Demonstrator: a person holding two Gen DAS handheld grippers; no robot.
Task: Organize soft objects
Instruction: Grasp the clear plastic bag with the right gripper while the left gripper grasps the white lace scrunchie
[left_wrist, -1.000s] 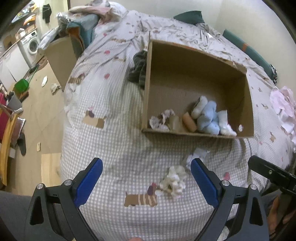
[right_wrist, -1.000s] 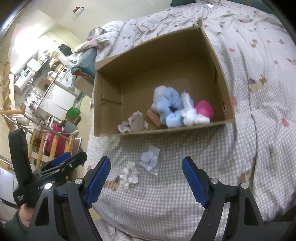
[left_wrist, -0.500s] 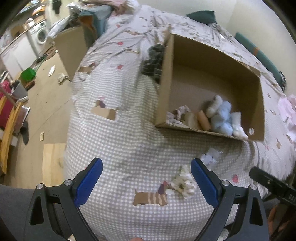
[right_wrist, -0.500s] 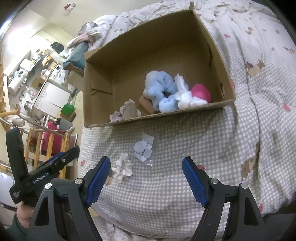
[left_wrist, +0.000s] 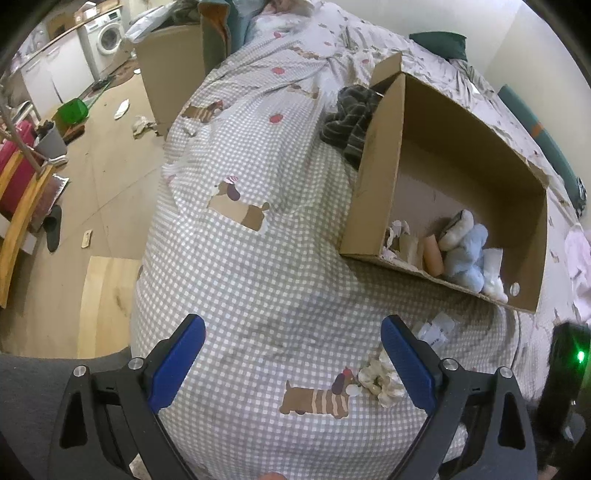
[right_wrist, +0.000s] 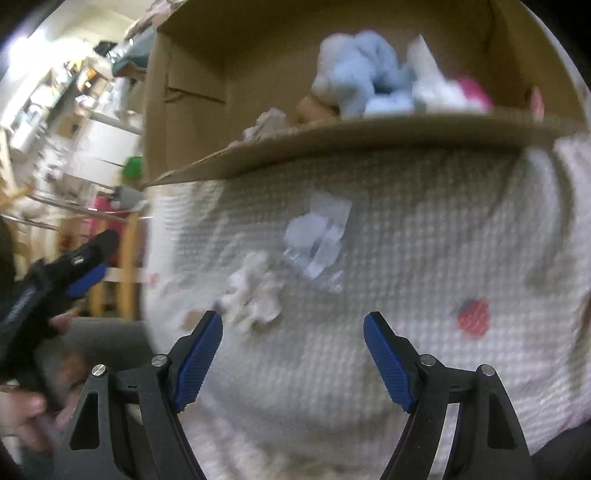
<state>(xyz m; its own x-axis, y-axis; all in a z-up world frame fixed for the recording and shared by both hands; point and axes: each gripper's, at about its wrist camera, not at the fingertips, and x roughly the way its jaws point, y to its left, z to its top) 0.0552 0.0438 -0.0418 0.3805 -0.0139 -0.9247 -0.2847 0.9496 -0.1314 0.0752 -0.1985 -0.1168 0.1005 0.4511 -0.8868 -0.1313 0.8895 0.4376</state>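
Observation:
A cardboard box (left_wrist: 376, 177) lies on the checked bed cover, holding a pale blue plush (left_wrist: 465, 258), white soft items and a tan roll. The box also shows in the blurred right wrist view (right_wrist: 332, 136). A cream scrunchie (left_wrist: 380, 376) lies on the cover in front of the box, beside my left gripper's right finger. In the right wrist view the scrunchie (right_wrist: 251, 291) is just ahead of the left finger. A small clear packet with a blue item (right_wrist: 317, 236) lies beyond it. My left gripper (left_wrist: 291, 365) is open and empty. My right gripper (right_wrist: 293, 354) is open and empty, low over the cover.
Dark striped cloth (left_wrist: 351, 118) lies against the box's left wall. The bed edge drops to a wooden floor (left_wrist: 85, 184) at the left, with a second cardboard box (left_wrist: 170, 62), a washing machine (left_wrist: 107, 40) and clutter. A pink cloth (left_wrist: 580, 254) lies at the right.
My left gripper has swung left, so the box and scrunchie now sit to its right. My right gripper has moved fast down and forward toward the scrunchie and packet; its view is blurred.

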